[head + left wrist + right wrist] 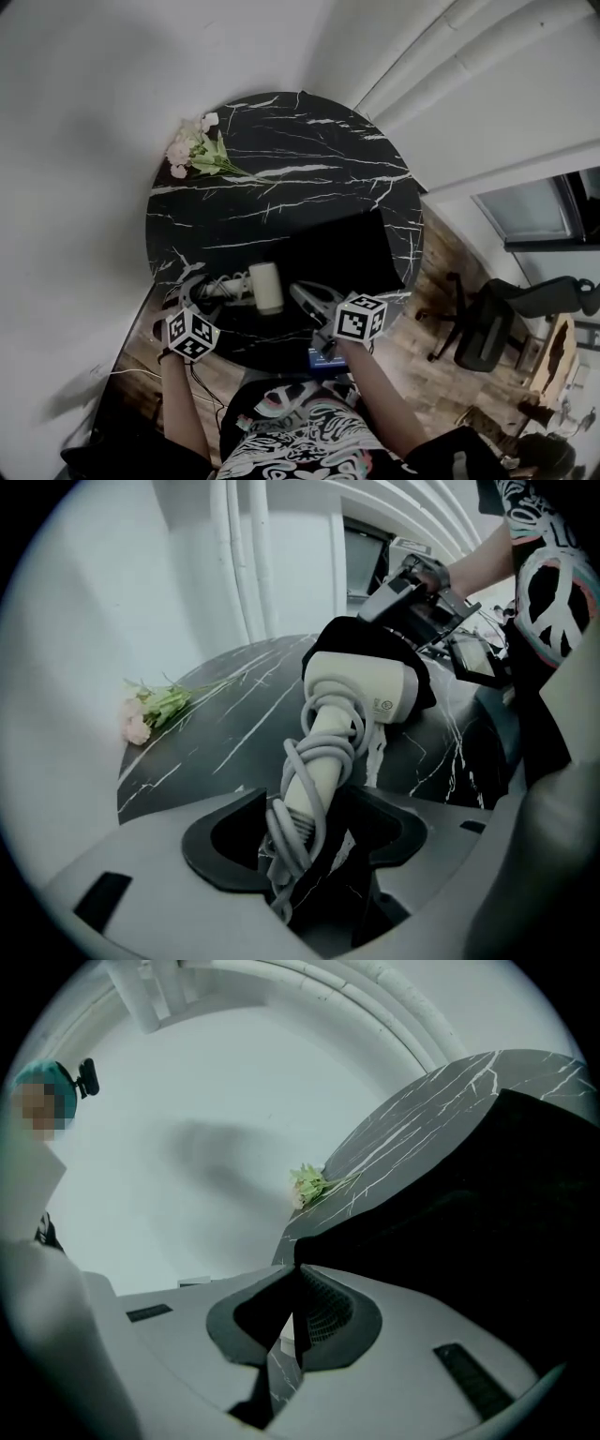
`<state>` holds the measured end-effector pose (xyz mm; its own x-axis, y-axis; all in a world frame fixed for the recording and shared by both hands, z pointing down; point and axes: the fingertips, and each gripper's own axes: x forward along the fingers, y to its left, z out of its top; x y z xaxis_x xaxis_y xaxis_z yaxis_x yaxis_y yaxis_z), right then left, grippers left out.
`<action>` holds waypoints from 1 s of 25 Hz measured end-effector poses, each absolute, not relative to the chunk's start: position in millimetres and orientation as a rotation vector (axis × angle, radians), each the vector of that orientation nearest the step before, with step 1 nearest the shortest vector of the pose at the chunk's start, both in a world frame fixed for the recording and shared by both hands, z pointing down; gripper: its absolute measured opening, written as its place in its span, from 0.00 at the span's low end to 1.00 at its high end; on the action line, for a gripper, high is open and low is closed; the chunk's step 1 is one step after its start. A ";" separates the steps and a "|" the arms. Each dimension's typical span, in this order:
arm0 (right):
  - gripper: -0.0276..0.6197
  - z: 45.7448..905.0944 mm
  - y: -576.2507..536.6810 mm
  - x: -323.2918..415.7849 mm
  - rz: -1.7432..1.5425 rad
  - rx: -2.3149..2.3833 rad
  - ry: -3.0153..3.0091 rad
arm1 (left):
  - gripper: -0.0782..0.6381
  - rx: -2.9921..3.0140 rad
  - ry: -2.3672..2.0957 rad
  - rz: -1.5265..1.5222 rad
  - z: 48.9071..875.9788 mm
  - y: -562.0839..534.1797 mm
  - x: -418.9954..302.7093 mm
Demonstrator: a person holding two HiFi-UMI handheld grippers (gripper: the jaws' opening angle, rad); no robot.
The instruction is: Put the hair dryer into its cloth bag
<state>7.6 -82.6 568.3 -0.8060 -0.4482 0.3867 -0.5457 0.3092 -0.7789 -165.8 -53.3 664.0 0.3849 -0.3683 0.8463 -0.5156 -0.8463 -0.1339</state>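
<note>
A white hair dryer [265, 286] lies near the front edge of the round black marble table [281, 178]. Its head [361, 682] sits in the mouth of the black cloth bag [361, 635]. Grey cord is wound round its handle [314, 761]. My left gripper [314, 808] stands open, and the handle runs between its jaws with a gap on the left side. My right gripper [293, 1274] is shut on the bag's edge, and the dark cloth [487, 1204] spreads away to the right. The head view has the left gripper [195, 319] and right gripper [319, 302] on either side of the dryer.
A small bunch of pink flowers [195, 150] lies at the table's far left edge. A white wall curves behind the table. An office chair [492, 323] stands on the wooden floor to the right. The table's front edge is close to the person's body.
</note>
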 end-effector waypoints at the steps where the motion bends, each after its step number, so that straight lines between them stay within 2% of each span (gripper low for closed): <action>1: 0.08 567.6 -83.1 7.8 1.518 0.945 -2.462 | 0.44 2.496 -0.797 1.462 663.0 -54.5 -165.9; 11: 0.08 561.4 -84.6 10.9 1.466 0.966 -2.469 | 0.39 2.592 -0.813 1.319 641.4 -41.5 -147.0; 25: 0.08 556.9 -85.0 13.6 1.462 0.985 -2.485 | 0.36 2.735 -0.757 1.217 611.2 -45.5 -96.3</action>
<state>13.6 -85.0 556.9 -0.7869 -0.4809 0.3867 -0.5716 0.3320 -0.7504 -96.3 -45.5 611.2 0.5693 -0.4124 0.7112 -0.4551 -0.8785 -0.1452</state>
